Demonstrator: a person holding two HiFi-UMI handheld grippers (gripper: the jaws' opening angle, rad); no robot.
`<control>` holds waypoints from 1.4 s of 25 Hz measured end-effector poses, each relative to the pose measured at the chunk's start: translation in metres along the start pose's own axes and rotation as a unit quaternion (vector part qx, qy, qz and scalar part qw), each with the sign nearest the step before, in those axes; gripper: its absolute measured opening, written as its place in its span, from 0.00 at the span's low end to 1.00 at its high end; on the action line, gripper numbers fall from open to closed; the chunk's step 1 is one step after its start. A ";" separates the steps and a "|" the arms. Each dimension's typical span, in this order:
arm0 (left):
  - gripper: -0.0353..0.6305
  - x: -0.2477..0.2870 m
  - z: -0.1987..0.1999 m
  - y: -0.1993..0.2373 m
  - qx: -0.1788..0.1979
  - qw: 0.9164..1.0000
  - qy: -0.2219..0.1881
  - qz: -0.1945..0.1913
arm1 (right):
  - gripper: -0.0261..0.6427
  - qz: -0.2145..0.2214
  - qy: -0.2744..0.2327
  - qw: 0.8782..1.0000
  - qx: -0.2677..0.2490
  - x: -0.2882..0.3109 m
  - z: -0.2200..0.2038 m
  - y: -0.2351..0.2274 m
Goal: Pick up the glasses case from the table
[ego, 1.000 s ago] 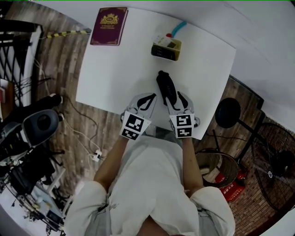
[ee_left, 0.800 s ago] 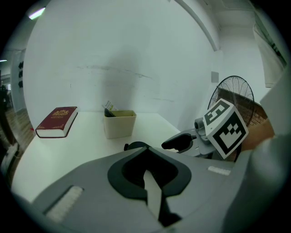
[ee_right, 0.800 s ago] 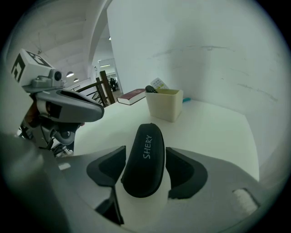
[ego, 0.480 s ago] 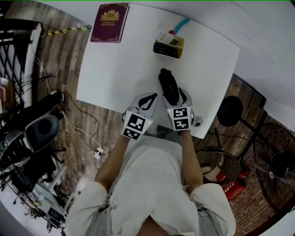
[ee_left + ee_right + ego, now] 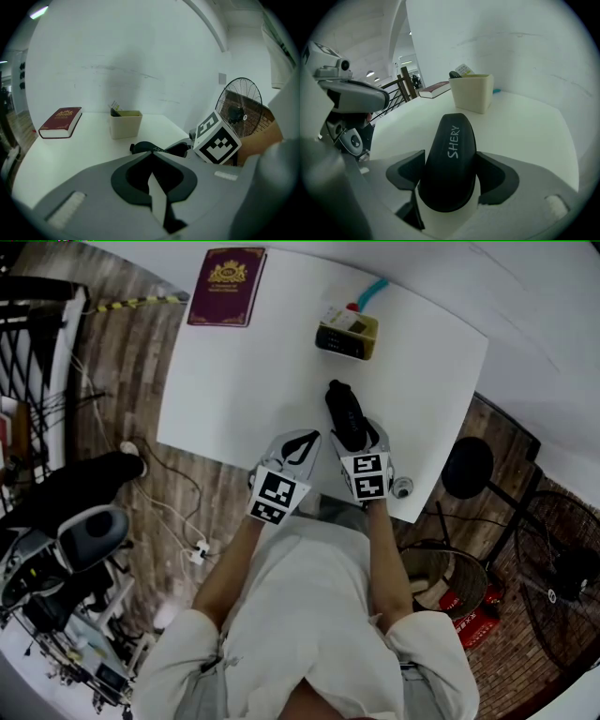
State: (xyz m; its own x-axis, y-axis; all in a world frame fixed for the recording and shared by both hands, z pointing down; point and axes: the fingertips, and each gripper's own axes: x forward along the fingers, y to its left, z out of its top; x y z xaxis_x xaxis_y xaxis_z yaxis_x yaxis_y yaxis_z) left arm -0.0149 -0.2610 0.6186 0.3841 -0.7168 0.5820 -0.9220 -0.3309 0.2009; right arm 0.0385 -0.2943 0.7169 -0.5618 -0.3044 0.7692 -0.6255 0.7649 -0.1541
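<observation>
Your right gripper [image 5: 361,442] has just opened wide and straddles the case [image 5: 344,413], unclamped. The case lies on the table [image 5: 234,381], your side of the pot [image 5: 348,334]. Clamping and lifting remain. Left gripper [image 5: 298,448] is closed, empty.

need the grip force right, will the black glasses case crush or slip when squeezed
The glasses case looks like a rigid shell, so it probably won't crush. Its smooth domed top may slip under a grip. Lying flat on the table, it seems unlikely to roll.
</observation>
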 end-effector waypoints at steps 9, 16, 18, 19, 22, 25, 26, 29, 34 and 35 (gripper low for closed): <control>0.08 -0.003 -0.001 0.001 0.006 1.000 -0.002 -0.005 | 0.52 -0.007 -0.006 1.000 0.017 -0.001 -0.002 0.003; 0.08 -0.009 0.001 0.004 0.013 1.000 -0.006 -0.006 | 0.52 -0.009 -0.036 0.999 0.025 -0.016 0.011 0.008; 0.08 -0.010 0.003 0.005 0.015 1.000 -0.009 -0.007 | 0.52 -0.012 -0.047 0.998 0.029 -0.023 0.017 0.008; 0.08 -0.010 0.004 0.005 0.016 1.000 -0.011 -0.008 | 0.52 -0.013 -0.054 0.998 0.030 -0.027 0.021 0.008; 0.08 -0.014 0.011 0.006 0.021 1.000 -0.020 -0.009 | 0.52 -0.021 -0.078 0.996 0.028 -0.044 0.034 0.007; 0.08 -0.020 0.020 0.007 0.028 0.999 -0.031 -0.010 | 0.52 -0.030 -0.105 0.994 0.024 -0.064 0.050 0.007; 0.08 -0.022 0.024 0.007 0.031 0.999 -0.034 -0.011 | 0.52 -0.034 -0.113 0.993 0.023 -0.071 0.055 0.007; 0.08 -0.029 0.035 0.009 0.037 0.998 -0.046 -0.012 | 0.52 -0.043 -0.142 0.989 0.019 -0.092 0.072 0.008; 0.08 -0.041 0.057 0.010 0.051 0.996 -0.070 -0.016 | 0.52 -0.063 -0.188 0.980 0.009 -0.127 0.098 0.007; 0.08 -0.043 0.061 0.010 0.055 0.996 -0.075 -0.017 | 0.52 -0.068 -0.196 0.978 0.008 -0.133 0.103 0.008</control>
State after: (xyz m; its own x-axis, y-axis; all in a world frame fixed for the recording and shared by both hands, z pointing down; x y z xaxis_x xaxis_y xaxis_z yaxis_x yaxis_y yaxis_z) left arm -0.0378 -0.2707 0.5477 0.4260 -0.7846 0.4505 -0.9005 -0.4158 0.1274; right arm 0.0528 -0.3062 0.5493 -0.6360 -0.5989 0.4866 -0.7148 0.6949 -0.0791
